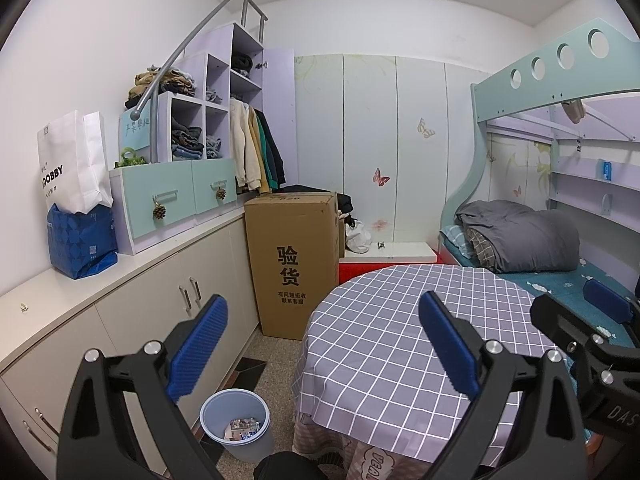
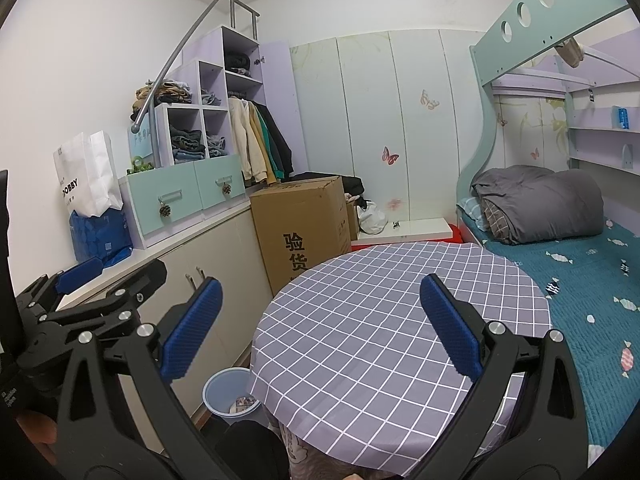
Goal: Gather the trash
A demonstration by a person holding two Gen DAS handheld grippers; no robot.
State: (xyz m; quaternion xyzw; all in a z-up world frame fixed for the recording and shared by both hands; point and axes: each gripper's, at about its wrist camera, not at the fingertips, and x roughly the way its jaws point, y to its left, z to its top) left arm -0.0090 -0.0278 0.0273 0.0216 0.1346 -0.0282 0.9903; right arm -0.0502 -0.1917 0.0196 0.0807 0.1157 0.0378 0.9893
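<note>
The round table under a grey-and-white checked cloth (image 2: 384,320) is seen bare, so open room is offered across its top. A narrow floor strip is left between it and the beige low cabinets (image 1: 168,304), partly taken up by the pale blue plastic bin (image 1: 236,424) and closed off behind by the tall brown cardboard box (image 1: 296,256).
</note>
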